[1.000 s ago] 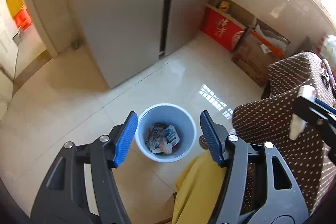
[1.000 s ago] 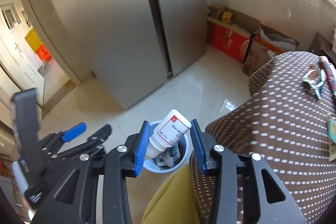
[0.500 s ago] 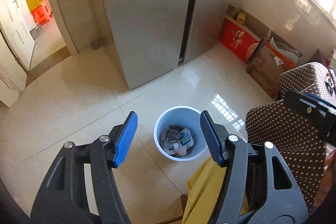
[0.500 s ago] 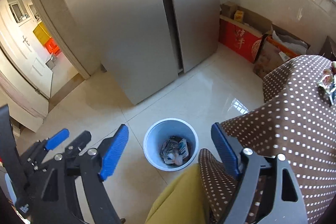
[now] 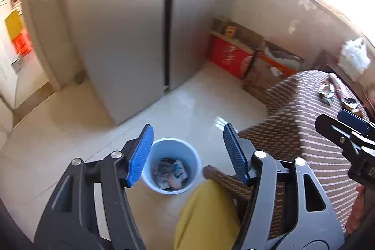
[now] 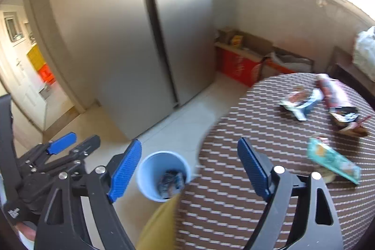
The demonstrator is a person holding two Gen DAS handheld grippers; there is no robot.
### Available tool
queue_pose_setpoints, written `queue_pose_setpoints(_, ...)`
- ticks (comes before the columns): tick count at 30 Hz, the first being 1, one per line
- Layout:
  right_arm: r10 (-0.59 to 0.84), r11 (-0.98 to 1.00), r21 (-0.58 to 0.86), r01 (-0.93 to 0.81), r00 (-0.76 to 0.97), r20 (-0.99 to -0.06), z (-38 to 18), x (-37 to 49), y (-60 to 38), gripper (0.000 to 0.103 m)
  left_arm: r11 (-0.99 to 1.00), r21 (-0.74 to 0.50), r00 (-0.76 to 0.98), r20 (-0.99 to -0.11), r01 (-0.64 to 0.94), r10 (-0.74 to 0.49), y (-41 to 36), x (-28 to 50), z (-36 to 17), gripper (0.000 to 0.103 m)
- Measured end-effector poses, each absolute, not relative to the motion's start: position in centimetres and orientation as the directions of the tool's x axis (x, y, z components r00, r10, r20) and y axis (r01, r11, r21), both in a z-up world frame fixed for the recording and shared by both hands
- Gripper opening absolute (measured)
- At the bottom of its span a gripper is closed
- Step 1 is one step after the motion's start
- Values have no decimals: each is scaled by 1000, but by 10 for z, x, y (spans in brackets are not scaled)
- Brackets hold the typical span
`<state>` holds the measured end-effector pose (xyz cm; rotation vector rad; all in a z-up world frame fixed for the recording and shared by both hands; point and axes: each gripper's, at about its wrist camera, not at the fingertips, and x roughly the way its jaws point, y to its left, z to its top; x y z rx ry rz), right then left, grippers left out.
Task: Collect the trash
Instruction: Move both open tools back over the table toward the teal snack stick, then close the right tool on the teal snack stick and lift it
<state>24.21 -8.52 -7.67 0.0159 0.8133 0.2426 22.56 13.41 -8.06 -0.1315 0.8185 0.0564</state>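
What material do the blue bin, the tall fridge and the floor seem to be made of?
Bin: probably plastic, a thin, smooth, evenly pale blue wall.
Fridge: looks like brushed steel or a steel-look finish, grey with a soft sheen; magnets seem to stick to it.
Floor: likely glazed ceramic tile, glossy cream with joint lines and a window reflection.

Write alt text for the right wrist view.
The right gripper, jaws opening with nothing between them, hangs over a blue bin of trash on the tiled floor. Snack wrappers lie on the dotted brown tablecloth at right; the left gripper shows at left.
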Motion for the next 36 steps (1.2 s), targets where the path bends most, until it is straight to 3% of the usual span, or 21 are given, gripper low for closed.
queue_pose_setpoints(16,16,999,41,22,647,-762,-95,216,-246,82,974,-165,621,-751,152,-224,-13,221,-83,62)
queue_pose_setpoints(27,-21,998,21,63,600,-799,-117,222,-296,82,965,-134,573,-783,227,-243,-67,215,-87,62)
queue_pose_setpoints(36,-25,999,-33,-2,593,-805,-133,247,-295,82,966,-102,556,-802,236,-220,-80,221,-91,66)
